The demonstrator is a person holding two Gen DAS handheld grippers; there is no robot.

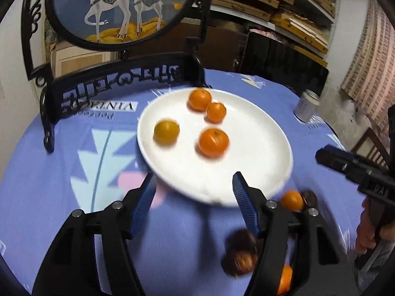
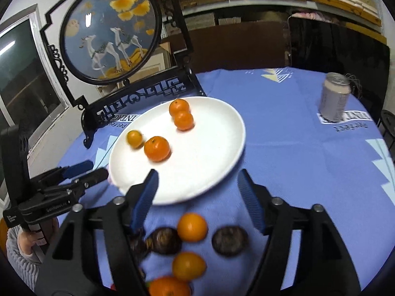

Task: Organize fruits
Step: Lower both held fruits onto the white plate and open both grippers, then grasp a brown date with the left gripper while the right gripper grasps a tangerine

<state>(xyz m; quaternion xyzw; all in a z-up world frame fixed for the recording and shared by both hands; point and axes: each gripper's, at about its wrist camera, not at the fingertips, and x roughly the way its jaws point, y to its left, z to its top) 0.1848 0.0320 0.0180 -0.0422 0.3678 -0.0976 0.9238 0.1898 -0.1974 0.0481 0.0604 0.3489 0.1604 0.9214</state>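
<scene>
On round table under lilac printed cloth (image 2: 284, 148): wide white ceramic plate (image 2: 212, 162) holds four orange mandarins (image 2: 157, 148). More orange mandarins (image 2: 192, 227) and dark brown round fruits (image 2: 229, 240) lie on cloth, just near plate's front edge. Our left gripper (image 1: 195, 197) spread, nothing between jaws. Our right gripper (image 2: 197, 190) spread too, empty. We judge: between picks, plate partly filled. Next move calls for lowering one gripper over loose mandarin, pinching gently, carrying to plate.

Two close wrist views angled down from opposite sides, sharing the white plate (image 1: 259, 133) (image 2: 222, 128).
</scene>
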